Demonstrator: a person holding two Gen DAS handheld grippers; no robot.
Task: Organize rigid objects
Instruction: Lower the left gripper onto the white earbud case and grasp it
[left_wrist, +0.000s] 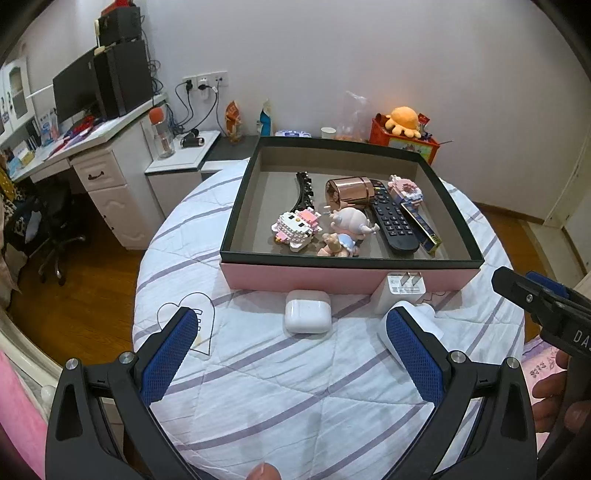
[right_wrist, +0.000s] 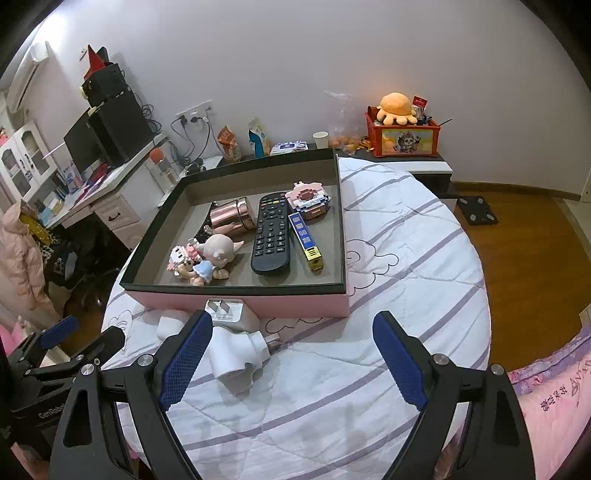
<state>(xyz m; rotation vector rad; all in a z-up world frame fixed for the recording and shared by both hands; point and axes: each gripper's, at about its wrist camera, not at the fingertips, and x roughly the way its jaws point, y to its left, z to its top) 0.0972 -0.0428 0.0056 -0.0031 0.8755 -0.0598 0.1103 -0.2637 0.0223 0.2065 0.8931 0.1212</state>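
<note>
Bedroom, round bed under a striped quilt (left_wrist: 280, 376): sorting partly complete.
The pink box (left_wrist: 351, 275) already holds a remote control (left_wrist: 393, 225), a rose-gold canister (left_wrist: 349, 192), 2 brick-built figures, a doll (left_wrist: 349, 225), a blue-and-gold bar and a black strip. 3 white items remain outside, against or near its front wall: earbud case (left_wrist: 306, 312), wall charger (left_wrist: 400, 291), plug adapter (right_wrist: 236, 363). Left gripper (left_wrist: 291, 354) and right gripper (right_wrist: 291, 360) both stand apart, empty.
</note>
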